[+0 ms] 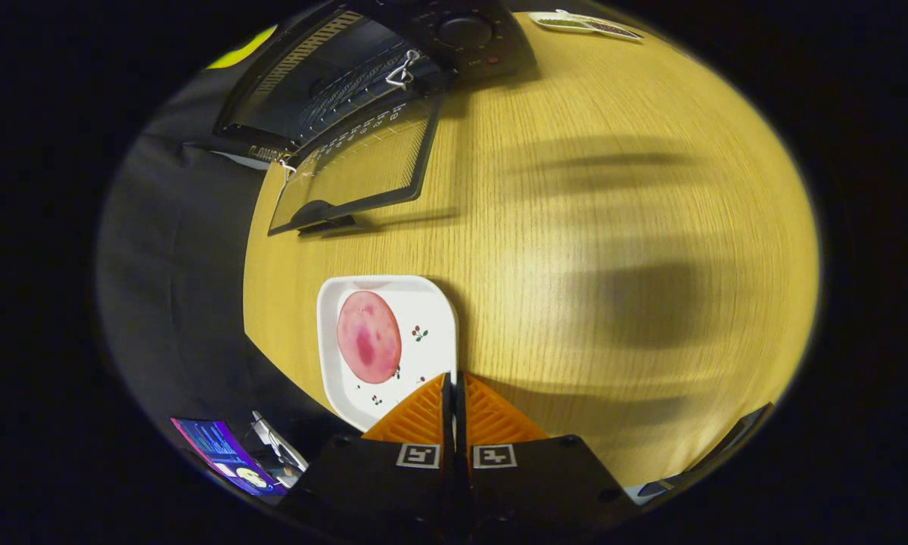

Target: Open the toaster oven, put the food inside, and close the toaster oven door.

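Note:
The black toaster oven stands at the far side of the wooden table, and its glass door is folded down open toward me. A round pink slice of food lies on a white square plate just ahead of my fingers and slightly to their left. My gripper hovers at the plate's near right corner, its fingers shut together with nothing between them.
The oven's control knob panel sits to the right of the open cavity. A small flat tray lies at the far edge of the table. A lit screen sits below the table's left edge, by black cloth.

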`<state>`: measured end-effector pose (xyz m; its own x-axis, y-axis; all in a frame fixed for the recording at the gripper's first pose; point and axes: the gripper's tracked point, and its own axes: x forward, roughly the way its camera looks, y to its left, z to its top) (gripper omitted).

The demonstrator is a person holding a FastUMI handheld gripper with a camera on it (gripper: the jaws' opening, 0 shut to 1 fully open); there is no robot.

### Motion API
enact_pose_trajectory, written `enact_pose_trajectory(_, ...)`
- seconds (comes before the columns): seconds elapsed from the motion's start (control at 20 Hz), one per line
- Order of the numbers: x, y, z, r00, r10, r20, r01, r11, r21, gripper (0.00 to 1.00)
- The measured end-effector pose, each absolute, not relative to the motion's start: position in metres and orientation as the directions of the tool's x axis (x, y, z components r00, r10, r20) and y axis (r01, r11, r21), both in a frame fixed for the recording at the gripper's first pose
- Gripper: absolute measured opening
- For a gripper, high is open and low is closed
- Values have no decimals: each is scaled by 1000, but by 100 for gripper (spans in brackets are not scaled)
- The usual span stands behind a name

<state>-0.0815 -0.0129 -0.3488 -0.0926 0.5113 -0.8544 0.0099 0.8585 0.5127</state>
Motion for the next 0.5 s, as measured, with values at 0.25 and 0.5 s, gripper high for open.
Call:
enact_pose_trajectory(0.25,-89,5,-339,-55,557,-829,78,830,553,2)
enact_pose_trajectory(0.5,-93,29,-321,11,608,-794,152,784,602,1)
